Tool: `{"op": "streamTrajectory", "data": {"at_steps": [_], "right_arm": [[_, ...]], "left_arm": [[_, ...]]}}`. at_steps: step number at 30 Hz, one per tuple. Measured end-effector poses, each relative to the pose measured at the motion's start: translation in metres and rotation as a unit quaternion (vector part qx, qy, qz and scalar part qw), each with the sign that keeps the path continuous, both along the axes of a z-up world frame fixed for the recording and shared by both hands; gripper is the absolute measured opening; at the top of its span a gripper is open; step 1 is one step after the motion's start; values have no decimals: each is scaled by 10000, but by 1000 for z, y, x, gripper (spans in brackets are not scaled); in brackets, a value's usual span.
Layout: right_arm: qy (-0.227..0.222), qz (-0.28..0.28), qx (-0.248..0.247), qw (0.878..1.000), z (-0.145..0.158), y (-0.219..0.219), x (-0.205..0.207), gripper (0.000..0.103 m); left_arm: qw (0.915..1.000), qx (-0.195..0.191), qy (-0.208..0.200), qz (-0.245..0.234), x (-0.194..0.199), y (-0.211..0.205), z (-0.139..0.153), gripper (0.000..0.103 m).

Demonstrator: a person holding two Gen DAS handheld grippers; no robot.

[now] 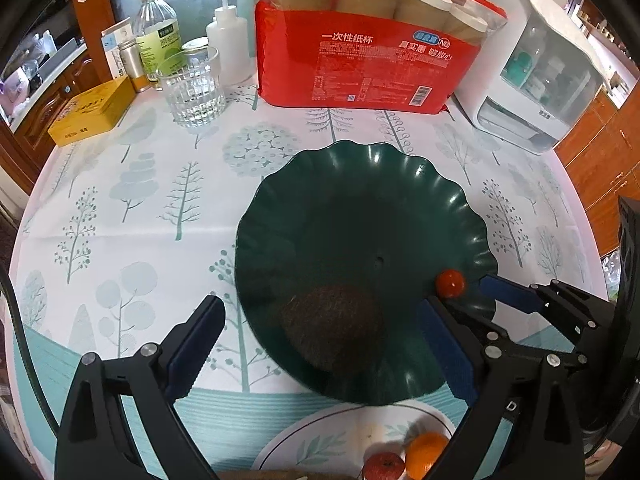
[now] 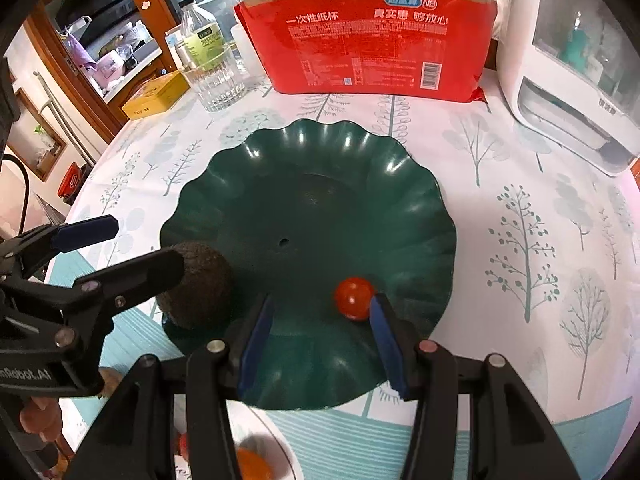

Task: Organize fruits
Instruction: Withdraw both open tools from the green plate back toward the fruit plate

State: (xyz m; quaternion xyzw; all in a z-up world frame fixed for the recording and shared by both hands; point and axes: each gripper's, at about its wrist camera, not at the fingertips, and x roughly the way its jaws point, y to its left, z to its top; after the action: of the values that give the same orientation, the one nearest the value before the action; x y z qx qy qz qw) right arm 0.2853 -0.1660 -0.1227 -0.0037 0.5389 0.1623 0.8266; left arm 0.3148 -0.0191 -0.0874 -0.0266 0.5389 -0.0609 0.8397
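Observation:
A dark green scalloped plate [image 1: 360, 208] [image 2: 312, 184] lies on the tree-print tablecloth. On its near left part rests a brown kiwi [image 1: 332, 328] [image 2: 208, 280]. My left gripper [image 1: 322, 308] [image 2: 148, 246] stands wide open over it, both pads clear of the fruit. A red cherry tomato [image 1: 450, 283] [image 2: 354, 298] sits on the plate's near right part. My right gripper [image 2: 322, 304] is open around it, the tomato close beside the right pad, with a wide gap to the left pad. In the left wrist view, one right-gripper finger [image 1: 508, 294] shows.
A white plate [image 1: 320, 436] at the near edge holds an apple [image 1: 384, 466] and an orange [image 1: 426, 452]. At the back stand a red paper-cup pack [image 1: 368, 68], a glass [image 1: 194, 88], bottles, a yellow box [image 1: 92, 110] and a white appliance [image 1: 536, 80].

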Motion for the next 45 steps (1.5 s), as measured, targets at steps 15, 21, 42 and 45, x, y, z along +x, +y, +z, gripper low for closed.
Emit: {"op": "streamTrajectory", "data": {"at_steps": [15, 21, 42, 45], "right_arm": [[-124, 65, 93, 9999, 33, 0, -43, 51], [-212, 60, 52, 9997, 53, 1, -67, 51], [-547, -521, 320, 9966, 100, 21, -197, 57], [-580, -535, 353, 9963, 101, 26, -215, 57]], "left_arm": [[9996, 80, -255, -71, -51, 6, 35, 97], [9987, 84, -484, -151, -73, 8, 58, 97], [9938, 81, -981, -517, -188, 46, 112, 94], [9937, 41, -966, -574, -203, 52, 111, 94]]}}
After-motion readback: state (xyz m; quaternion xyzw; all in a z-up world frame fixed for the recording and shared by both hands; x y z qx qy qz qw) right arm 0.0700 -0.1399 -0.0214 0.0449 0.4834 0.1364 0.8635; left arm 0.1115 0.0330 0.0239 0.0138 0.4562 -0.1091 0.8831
